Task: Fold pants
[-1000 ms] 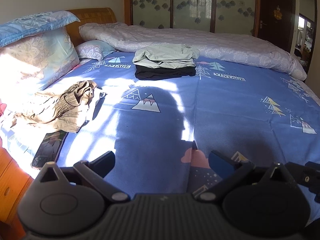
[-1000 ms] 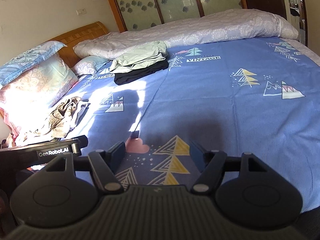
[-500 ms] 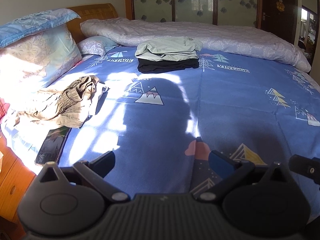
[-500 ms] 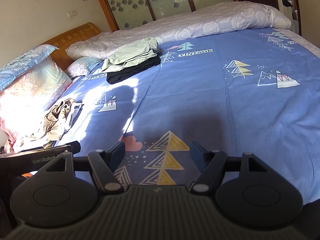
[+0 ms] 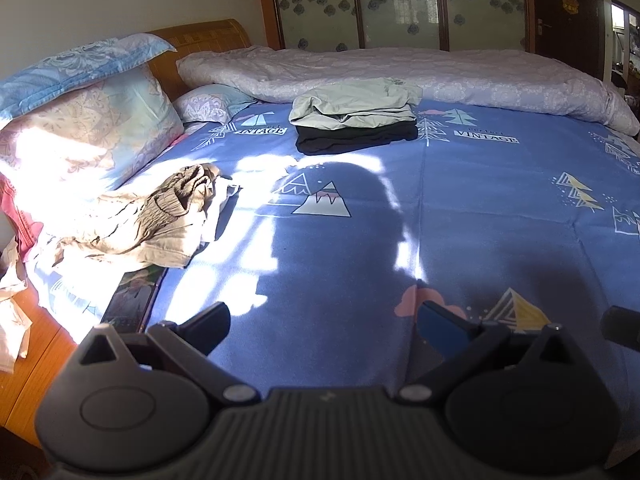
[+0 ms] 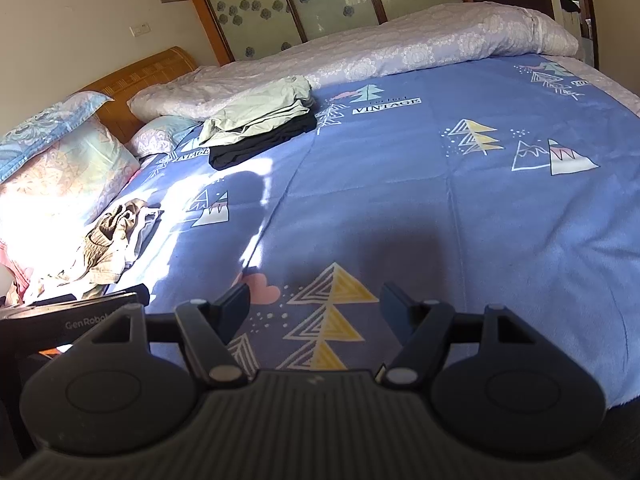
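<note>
From the left wrist, the left gripper [image 5: 324, 324] hangs over the blue sheet [image 5: 460, 200], jaws spread and empty. The crumpled tan pants [image 5: 160, 220] lie left of it, short of the pillows [image 5: 80, 128], glare washing out their near edge. A phone [image 5: 132, 300] is half tucked under them. Past them sits a folded stack [image 5: 354, 120], before the quilt [image 5: 400, 72].

From the right wrist, the right gripper [image 6: 314, 304] is likewise released and empty; the pants [image 6: 106, 240] lie far left, partly behind the left gripper's body.
</note>
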Demonstrator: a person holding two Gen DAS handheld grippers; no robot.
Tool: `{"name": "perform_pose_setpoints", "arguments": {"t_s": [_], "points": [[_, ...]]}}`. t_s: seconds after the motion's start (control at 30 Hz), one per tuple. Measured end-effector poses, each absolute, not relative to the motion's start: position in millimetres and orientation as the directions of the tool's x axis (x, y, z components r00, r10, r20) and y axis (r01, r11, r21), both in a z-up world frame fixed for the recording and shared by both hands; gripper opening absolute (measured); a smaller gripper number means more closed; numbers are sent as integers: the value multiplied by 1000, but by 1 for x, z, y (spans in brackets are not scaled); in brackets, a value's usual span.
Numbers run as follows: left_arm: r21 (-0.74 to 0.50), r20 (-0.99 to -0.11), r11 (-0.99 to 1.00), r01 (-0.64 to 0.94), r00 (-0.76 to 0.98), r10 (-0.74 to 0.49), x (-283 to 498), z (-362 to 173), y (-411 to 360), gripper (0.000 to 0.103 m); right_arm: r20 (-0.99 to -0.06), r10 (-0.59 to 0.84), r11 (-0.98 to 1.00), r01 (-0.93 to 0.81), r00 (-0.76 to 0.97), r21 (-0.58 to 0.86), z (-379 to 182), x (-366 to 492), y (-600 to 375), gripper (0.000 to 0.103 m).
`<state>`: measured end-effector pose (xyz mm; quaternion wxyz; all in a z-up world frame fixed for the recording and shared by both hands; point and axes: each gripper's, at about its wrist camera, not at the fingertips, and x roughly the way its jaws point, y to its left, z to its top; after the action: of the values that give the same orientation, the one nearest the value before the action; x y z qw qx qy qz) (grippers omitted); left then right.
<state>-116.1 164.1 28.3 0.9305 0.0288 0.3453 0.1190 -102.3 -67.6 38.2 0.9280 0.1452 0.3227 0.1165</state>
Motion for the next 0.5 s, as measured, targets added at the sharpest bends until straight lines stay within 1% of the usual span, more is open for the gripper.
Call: {"name": "perform_pose_setpoints", "arguments": {"t_s": [0.5], "points": [[120, -656, 970, -210, 717, 236, -114, 29, 169, 103, -561, 305, 932, -121, 770, 342, 40, -103, -69, 74]]}}
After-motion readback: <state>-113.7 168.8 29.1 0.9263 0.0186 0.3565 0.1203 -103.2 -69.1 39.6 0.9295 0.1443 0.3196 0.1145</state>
